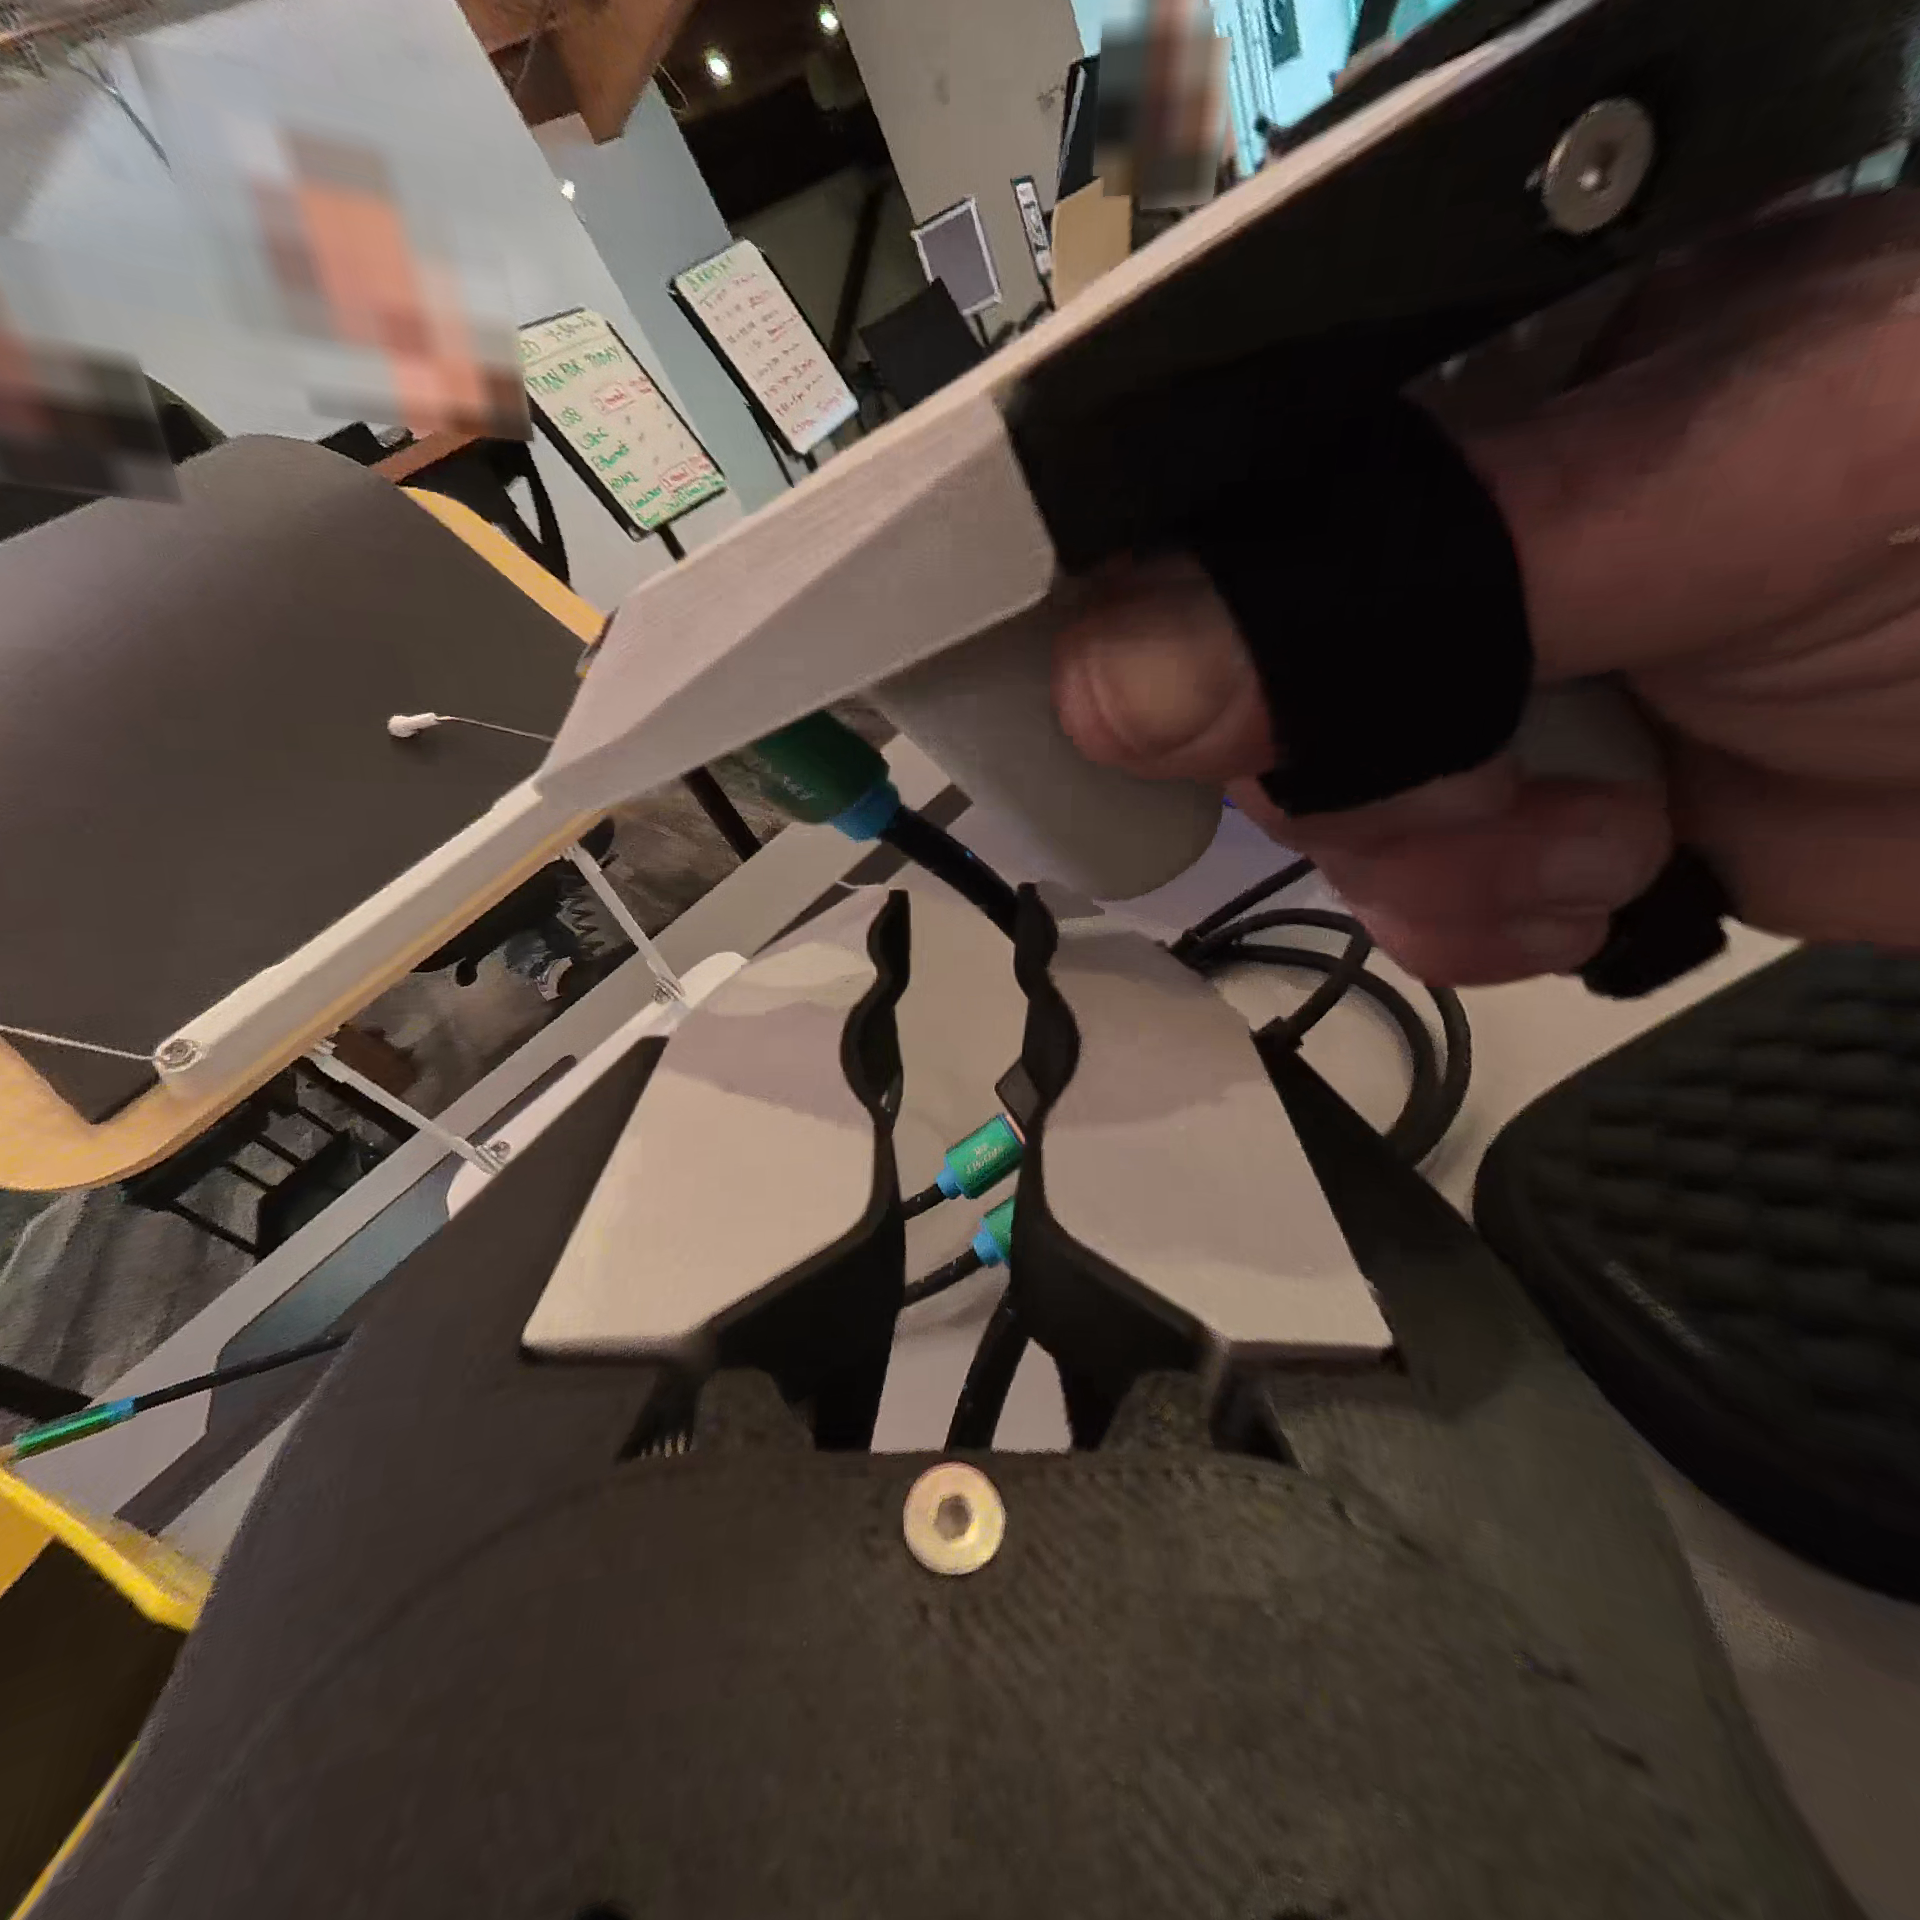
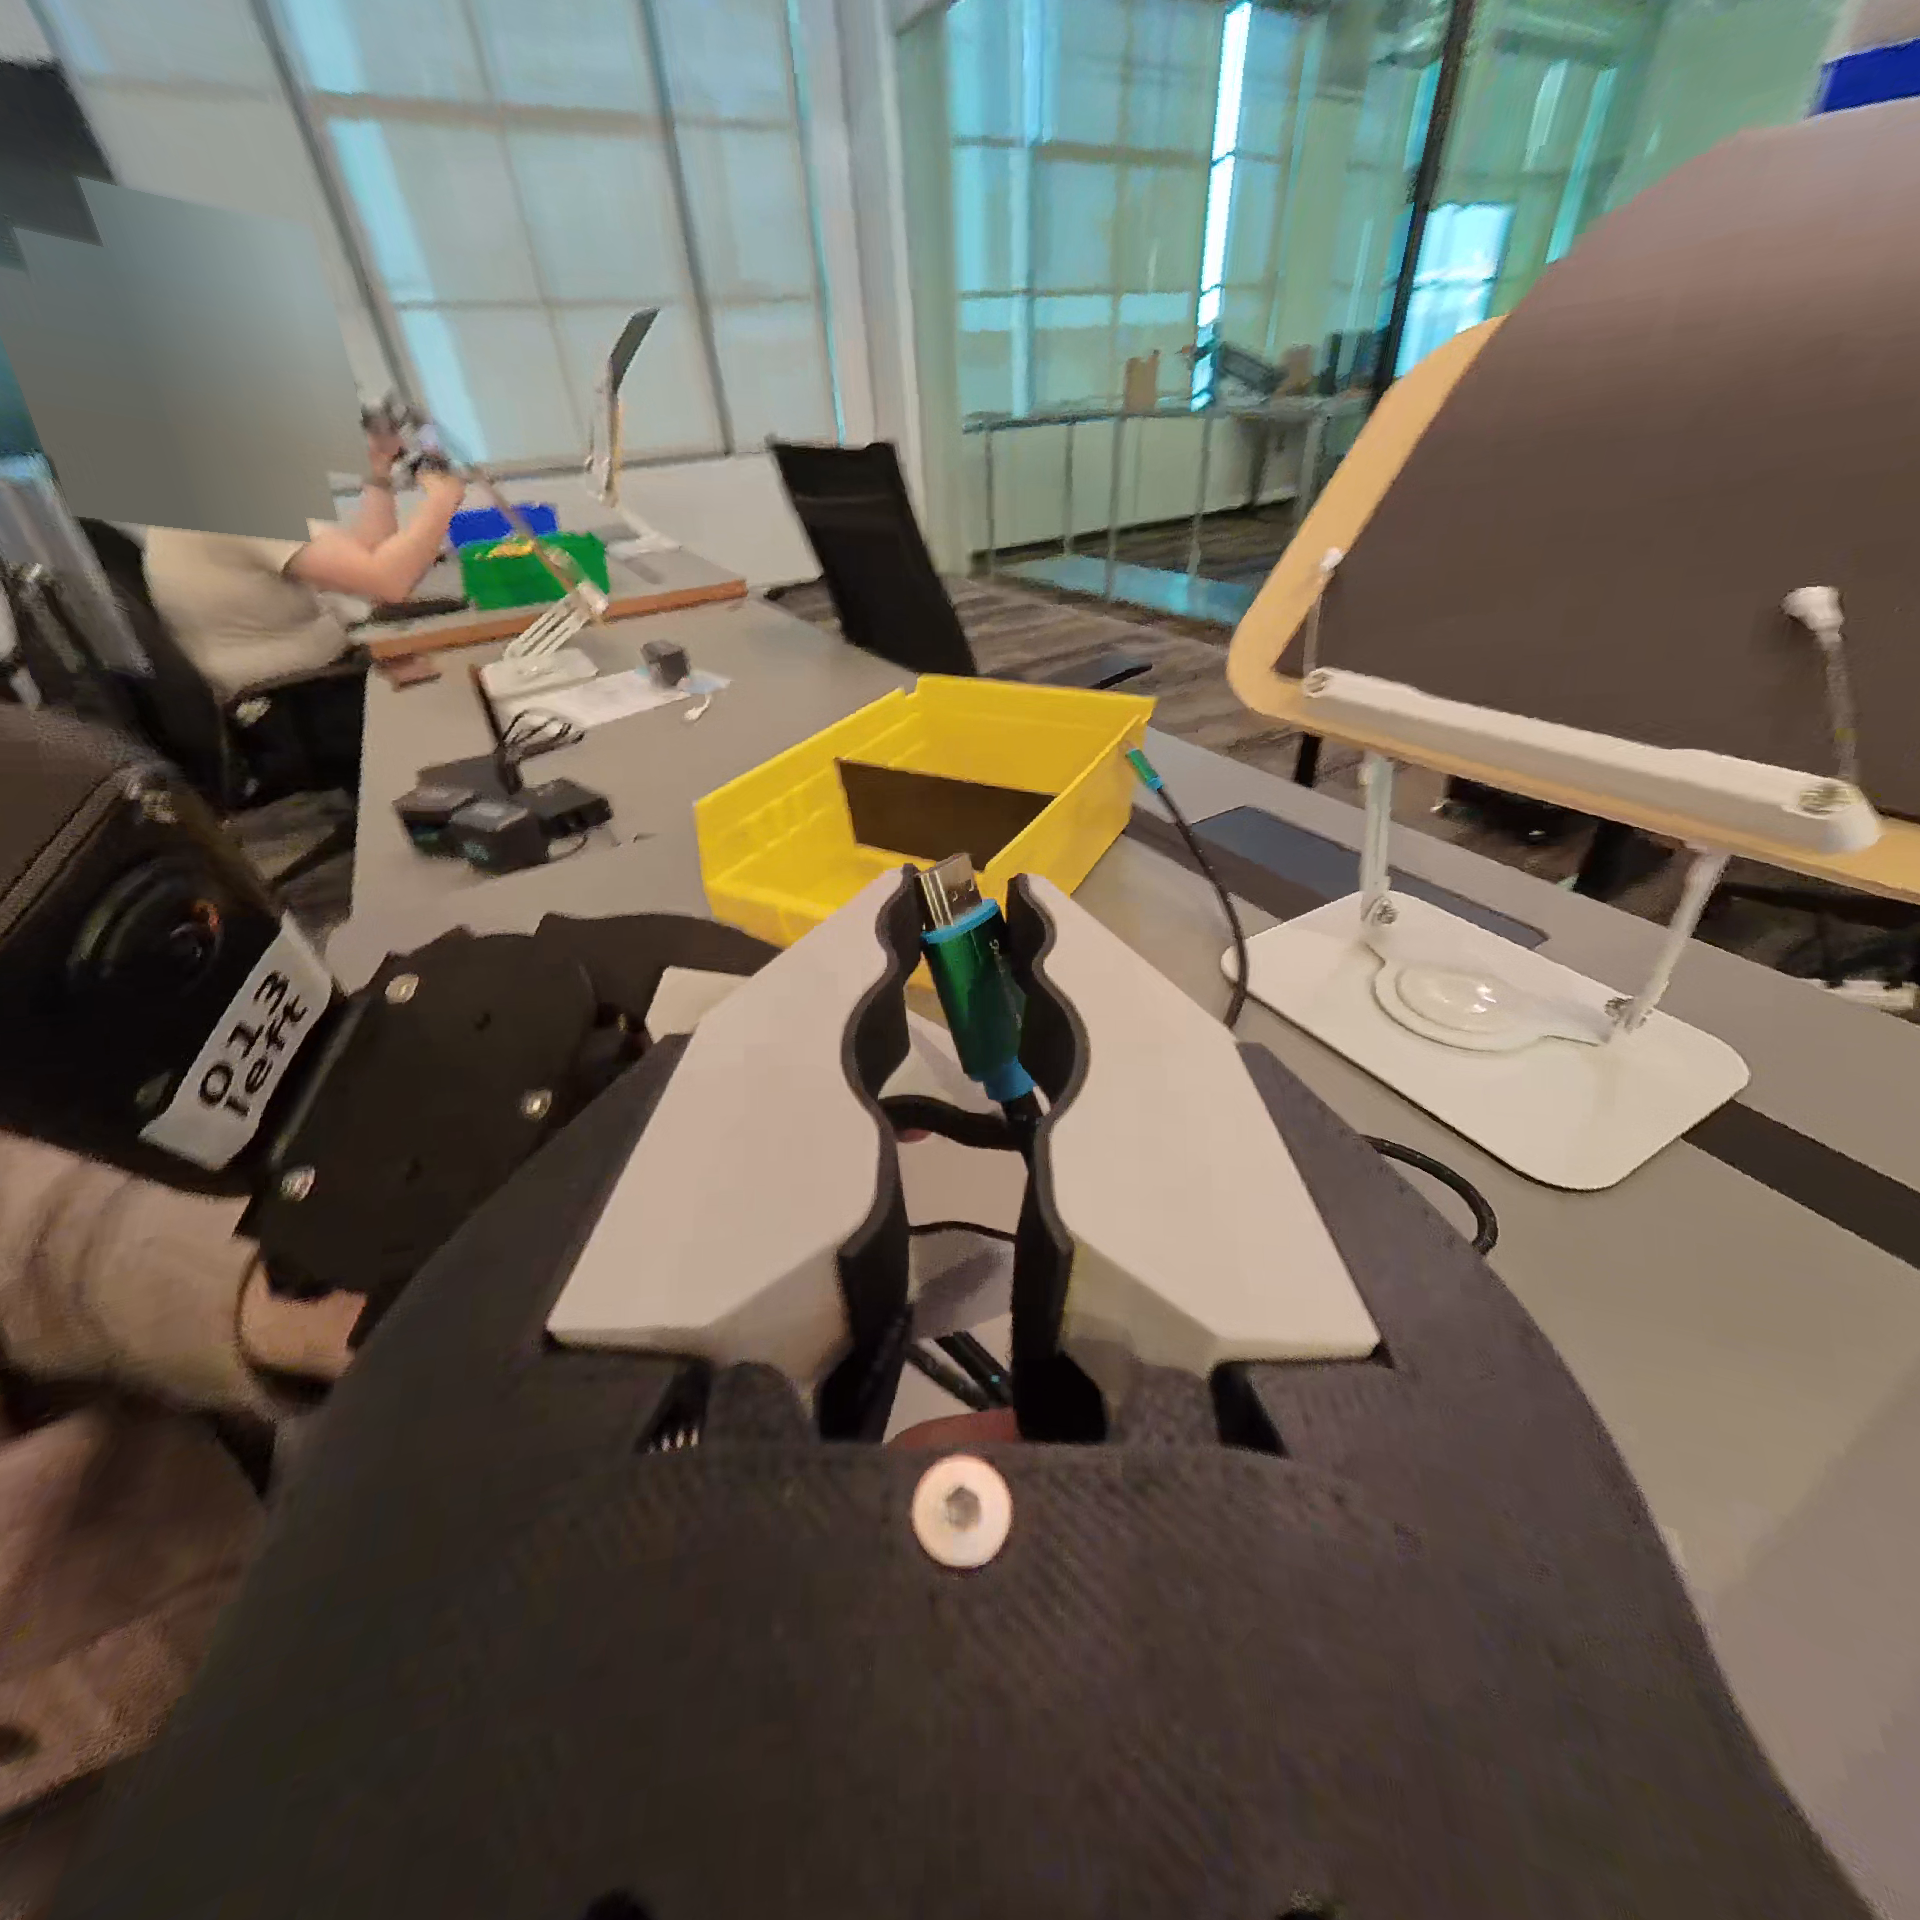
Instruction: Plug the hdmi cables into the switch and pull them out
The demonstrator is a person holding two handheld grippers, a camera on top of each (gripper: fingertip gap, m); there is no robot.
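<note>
HDMI plug, green with blue collars, sits pinched in your right gripper, metal tip toward twelve o'clock. Your left gripper stands narrowly parted, holding nothing, over grey desk. Yellow bin lies beyond at twelve; glass office walls behind.
</note>
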